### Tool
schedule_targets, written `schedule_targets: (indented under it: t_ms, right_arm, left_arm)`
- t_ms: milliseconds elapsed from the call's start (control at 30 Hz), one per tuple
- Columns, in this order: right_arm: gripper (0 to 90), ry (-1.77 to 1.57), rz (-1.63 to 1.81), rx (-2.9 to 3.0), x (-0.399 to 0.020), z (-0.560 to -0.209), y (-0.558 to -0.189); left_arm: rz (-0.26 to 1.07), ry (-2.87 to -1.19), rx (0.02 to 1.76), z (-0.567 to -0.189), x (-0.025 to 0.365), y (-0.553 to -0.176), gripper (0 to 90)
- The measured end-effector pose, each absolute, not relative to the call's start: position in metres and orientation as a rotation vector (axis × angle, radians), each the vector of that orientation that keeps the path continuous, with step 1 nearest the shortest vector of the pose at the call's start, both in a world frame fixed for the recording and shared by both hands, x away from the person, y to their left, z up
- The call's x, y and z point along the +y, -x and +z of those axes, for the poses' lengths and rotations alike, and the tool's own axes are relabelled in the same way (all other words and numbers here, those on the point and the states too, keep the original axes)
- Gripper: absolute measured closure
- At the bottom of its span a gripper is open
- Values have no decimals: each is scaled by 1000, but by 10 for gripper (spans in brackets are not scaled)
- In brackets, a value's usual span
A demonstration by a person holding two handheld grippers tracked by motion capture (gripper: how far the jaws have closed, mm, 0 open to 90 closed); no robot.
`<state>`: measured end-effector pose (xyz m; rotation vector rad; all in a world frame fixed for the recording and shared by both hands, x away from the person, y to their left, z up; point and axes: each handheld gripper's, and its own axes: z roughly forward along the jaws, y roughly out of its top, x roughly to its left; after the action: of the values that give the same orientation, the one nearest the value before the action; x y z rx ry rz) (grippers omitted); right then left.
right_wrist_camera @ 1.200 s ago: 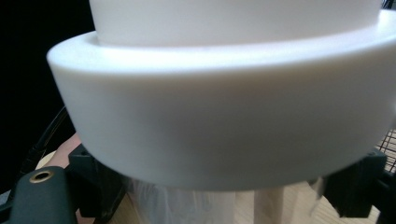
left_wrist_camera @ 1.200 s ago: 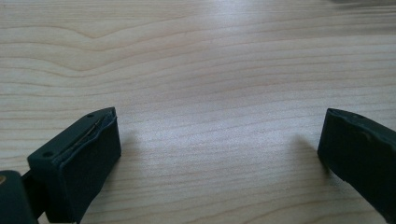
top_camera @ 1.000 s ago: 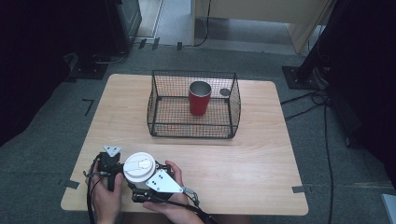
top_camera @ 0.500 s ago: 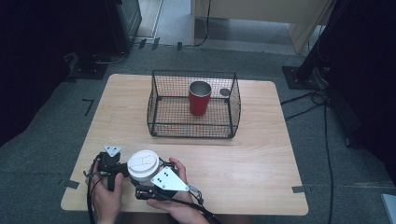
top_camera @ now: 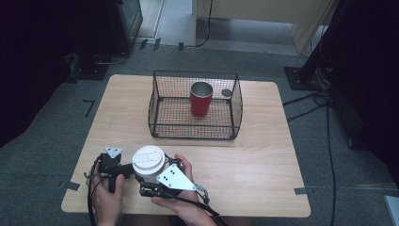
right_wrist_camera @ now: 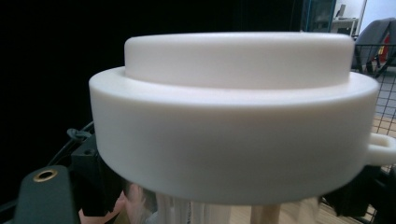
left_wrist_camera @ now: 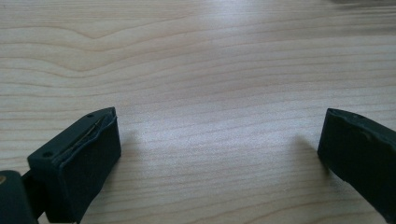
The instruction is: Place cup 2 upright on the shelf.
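**White-lidded cup lifted at the near edge, basket ahead**

The white-lidded cup point(top_camera: 148, 162) sits clamped in my right hand-held gripper point(top_camera: 153, 181), jaws closed on the clear body just under the lid point(right_wrist_camera: 233, 121). My left hand-held gripper point(top_camera: 113, 165), just beside it, has its jaws apart over bare desk point(left_wrist_camera: 210, 70), holding nothing. Well ahead of both stands the wire basket point(top_camera: 195, 132) with a red cup point(top_camera: 201, 99) inside. I judge the lift is under way; I'd keep the cup upright, raise it enough to clear the basket rim, and avoid the red cup. I can read no brand or writing anywhere.
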<state>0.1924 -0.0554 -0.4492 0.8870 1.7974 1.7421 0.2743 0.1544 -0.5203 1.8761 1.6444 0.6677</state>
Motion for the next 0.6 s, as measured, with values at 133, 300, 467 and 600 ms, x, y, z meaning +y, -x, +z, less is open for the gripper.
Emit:
schedule_targets:
  t_ms: [133,300,467,600]
  right_arm:
    - [163,-883,1740,1782,-59,-445,-194]
    - [163,-875,1742,1761,-63,-439,-197]
    - [163,-873,1741,1736,-66,-432,-201]
    - [163,-873,1744,1719,-68,-426,-205]
  left_arm:
    - [668,-1876,1644,-520,154,-274,1]
    - [668,-1876,1645,-520,154,-274,1]
    - [668,-1875,1645,-520,154,-274,1]
    - [668,-1878,1644,-520,154,-274,1]
